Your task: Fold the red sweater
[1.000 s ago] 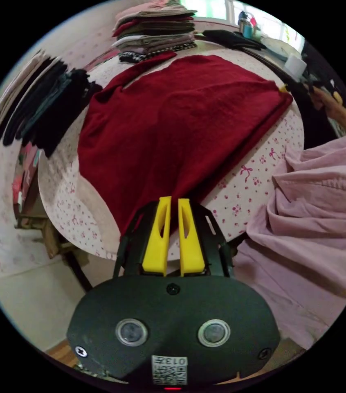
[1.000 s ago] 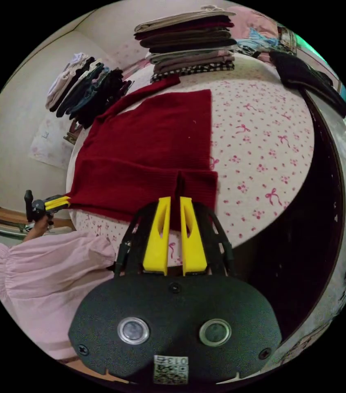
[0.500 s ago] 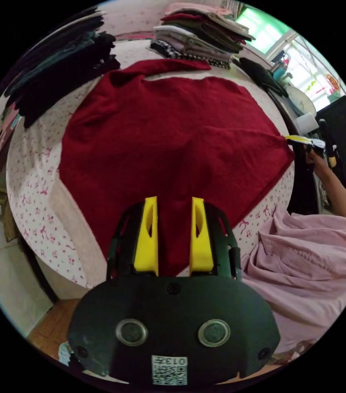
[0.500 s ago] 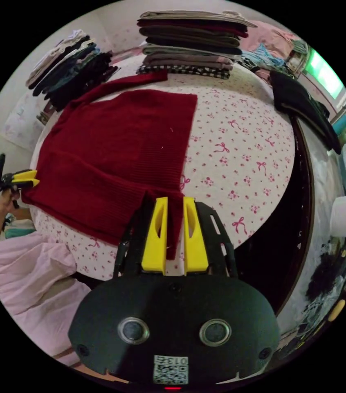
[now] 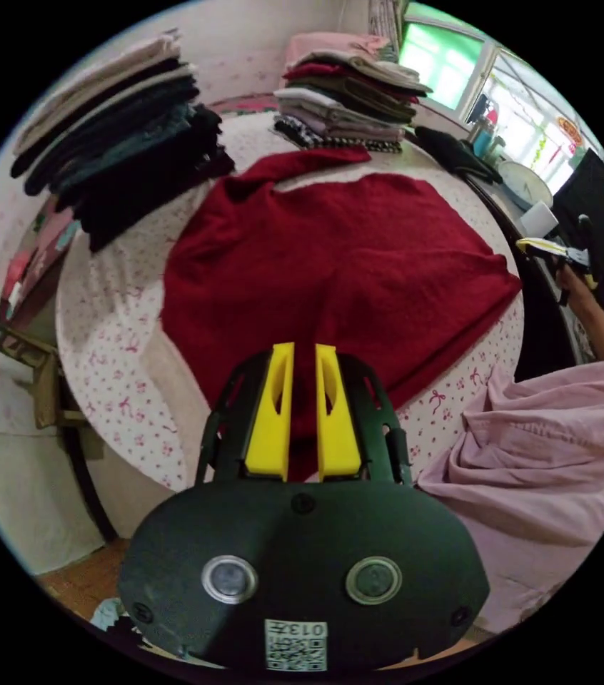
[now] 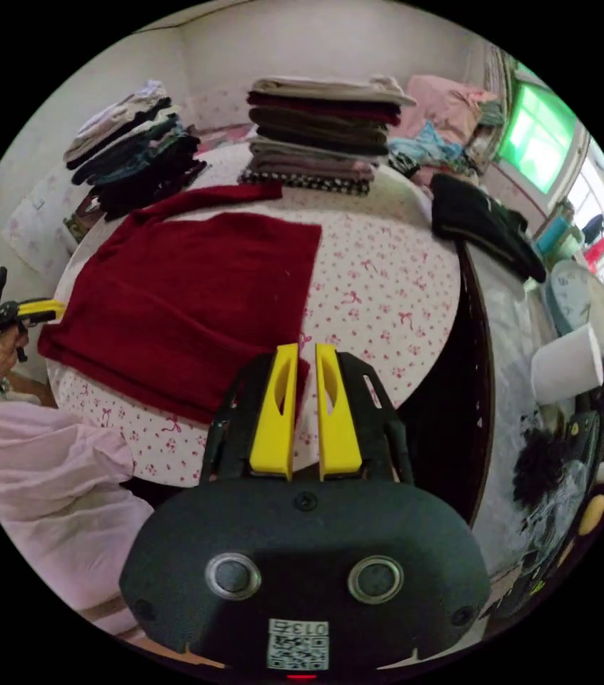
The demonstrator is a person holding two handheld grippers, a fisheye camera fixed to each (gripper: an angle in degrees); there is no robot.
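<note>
Across the near half of the round table [image 5: 109, 314], the red sweater [image 5: 330, 264] is lying spread and mostly flat on the bow-print cloth, its hem edge running along the near edge of the tabletop and one sleeve reaching toward the far edge, where a stack of folded clothes [image 5: 348, 96] is sitting. A second, darker pile [image 5: 116, 160] is resting at the left edge.

Judgement on handling: the knit is looking thick, soft and limp, light enough to lift by its corners but likely to sag and stretch between two holds. It should drag on the cloth rather than slide. Best holds appear to be the two hem corners, or a shoulder and the hem on one side.

The left gripper [image 5: 302, 357] is hovering over the near hem at the table's near edge, jaws nearly together, with cloth visible in the slot between them; whether they are pinching it, I cannot tell. The right gripper [image 6: 305, 357] is pointing at the hem's right corner, jaws narrowly apart; whether they are holding anything, I cannot tell. In the left gripper view it is sitting off the table's right edge, clear of the sweater.
</note>
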